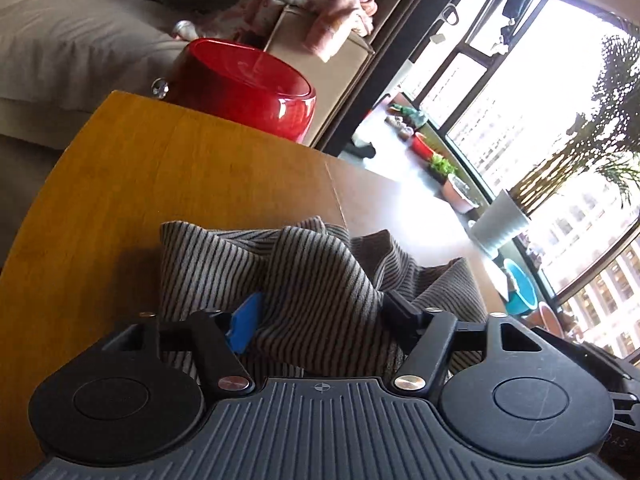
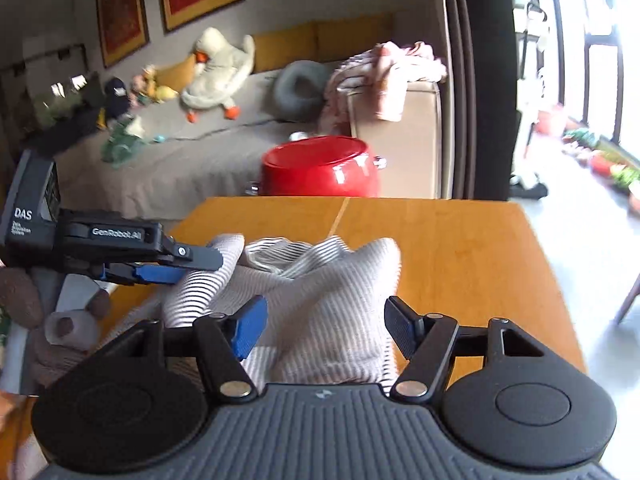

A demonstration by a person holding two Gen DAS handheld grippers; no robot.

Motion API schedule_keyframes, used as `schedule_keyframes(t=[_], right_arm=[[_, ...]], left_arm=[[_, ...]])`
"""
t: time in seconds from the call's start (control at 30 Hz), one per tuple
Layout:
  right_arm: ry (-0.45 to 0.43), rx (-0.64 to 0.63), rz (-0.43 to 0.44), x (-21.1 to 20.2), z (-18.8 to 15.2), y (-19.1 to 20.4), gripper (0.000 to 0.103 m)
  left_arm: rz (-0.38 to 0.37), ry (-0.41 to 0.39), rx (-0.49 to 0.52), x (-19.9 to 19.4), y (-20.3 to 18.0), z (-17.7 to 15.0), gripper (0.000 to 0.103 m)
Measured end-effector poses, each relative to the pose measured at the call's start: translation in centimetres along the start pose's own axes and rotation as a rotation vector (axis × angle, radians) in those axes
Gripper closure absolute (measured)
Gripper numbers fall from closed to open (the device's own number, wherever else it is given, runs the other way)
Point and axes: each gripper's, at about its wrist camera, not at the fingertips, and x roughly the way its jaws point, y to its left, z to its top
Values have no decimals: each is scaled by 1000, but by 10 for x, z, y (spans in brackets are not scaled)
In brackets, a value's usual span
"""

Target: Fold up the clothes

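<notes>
On the wooden table [image 2: 460, 248], we see the striped garment [image 2: 320, 300] bunched between both grippers: left gripper [image 1: 320, 312] clamped on a fold, right gripper [image 2: 326, 330] jaws apart around it.

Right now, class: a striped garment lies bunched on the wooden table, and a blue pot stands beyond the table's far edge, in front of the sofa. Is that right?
Not quite. The pot is red, not blue, as the right wrist view shows. The rest holds: the striped garment lies bunched on the wooden table, and the pot stands beyond its far edge, in front of the sofa.
</notes>
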Motion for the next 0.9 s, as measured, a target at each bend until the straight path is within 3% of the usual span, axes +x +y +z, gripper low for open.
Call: schedule_keyframes(t=[0.1, 0.33, 0.7, 0.9], right_arm=[[2, -9, -25, 4, 0, 2, 36], [-11, -8, -49, 5, -3, 5, 36], [3, -12, -65, 10, -6, 8, 36], [17, -27, -73, 15, -7, 12, 36]], left_arm=[[29, -6, 46, 0, -11, -5, 84], [87, -76, 128, -23, -23, -16, 90], [84, -186, 99, -94, -2, -27, 91], [212, -154, 131, -95, 12, -43, 89]])
